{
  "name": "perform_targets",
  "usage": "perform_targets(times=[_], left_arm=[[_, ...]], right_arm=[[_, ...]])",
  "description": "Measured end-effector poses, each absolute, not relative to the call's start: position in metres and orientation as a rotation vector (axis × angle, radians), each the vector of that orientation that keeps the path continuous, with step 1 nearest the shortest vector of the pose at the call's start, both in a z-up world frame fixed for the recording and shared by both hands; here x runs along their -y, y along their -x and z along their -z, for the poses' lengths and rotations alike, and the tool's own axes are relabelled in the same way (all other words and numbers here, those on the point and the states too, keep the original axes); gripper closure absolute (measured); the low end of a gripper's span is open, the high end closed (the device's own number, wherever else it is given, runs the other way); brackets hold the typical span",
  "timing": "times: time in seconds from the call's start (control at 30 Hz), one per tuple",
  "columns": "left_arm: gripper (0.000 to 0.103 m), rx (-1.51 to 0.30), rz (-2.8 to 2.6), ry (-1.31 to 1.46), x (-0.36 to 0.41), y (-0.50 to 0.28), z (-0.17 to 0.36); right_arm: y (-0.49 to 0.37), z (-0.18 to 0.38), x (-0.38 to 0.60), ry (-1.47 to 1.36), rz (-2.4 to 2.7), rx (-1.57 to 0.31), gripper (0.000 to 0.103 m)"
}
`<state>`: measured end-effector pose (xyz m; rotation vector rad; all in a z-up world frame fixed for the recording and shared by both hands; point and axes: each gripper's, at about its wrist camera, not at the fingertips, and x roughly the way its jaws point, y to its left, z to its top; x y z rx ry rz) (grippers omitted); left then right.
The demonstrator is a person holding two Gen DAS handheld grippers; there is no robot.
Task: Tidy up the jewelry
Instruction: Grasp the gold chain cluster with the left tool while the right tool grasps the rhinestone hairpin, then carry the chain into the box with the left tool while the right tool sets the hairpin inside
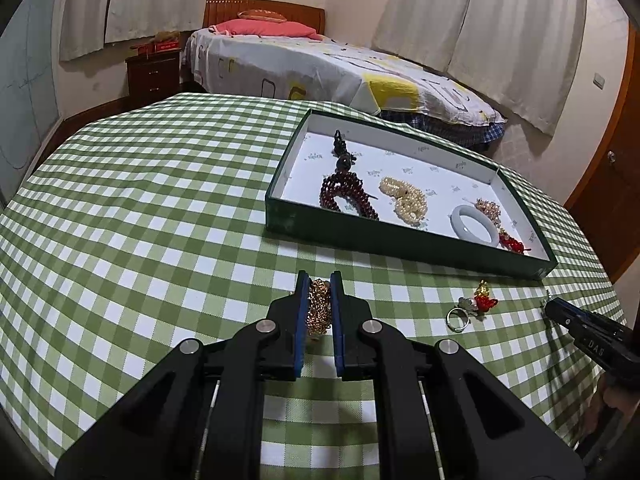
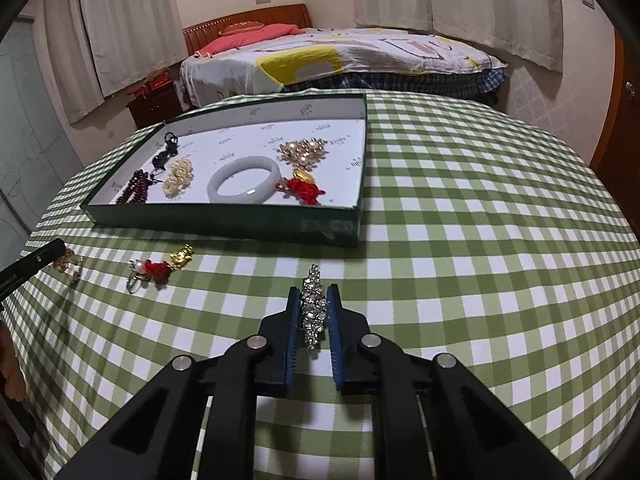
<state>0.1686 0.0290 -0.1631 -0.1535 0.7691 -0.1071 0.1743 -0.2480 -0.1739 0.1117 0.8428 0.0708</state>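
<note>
My left gripper [image 1: 319, 280] is shut on a gold chain bundle [image 1: 318, 306] at the tablecloth. My right gripper [image 2: 314, 292] is shut on a silver rhinestone piece [image 2: 314, 308], also low over the cloth. The green tray [image 1: 400, 240] with a white lining holds dark red beads [image 1: 344, 196], a pearl bundle [image 1: 406, 198], a jade bangle [image 1: 476, 225] and other pieces. In the right wrist view the tray [image 2: 224, 220] is ahead to the left. A silver ring [image 1: 458, 318] and a red-and-gold charm [image 1: 484, 296] lie loose on the cloth between the grippers.
The round table has a green checked cloth [image 1: 160, 220]. A bed [image 1: 320, 64] and a dark nightstand [image 1: 154, 72] stand beyond the table. The right gripper's tip shows at the right edge of the left wrist view [image 1: 560, 312].
</note>
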Motion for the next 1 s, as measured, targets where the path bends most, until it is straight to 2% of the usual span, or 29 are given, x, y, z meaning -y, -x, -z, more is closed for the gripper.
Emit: perform_targets(times=[1.0], left_arm=[[0.092, -0.657, 0.191, 0.112, -0.003, -0.177, 0.115]], right_arm=[[-0.185, 0.122, 0.223, -0.100, -0.142, -0.698, 0.089]])
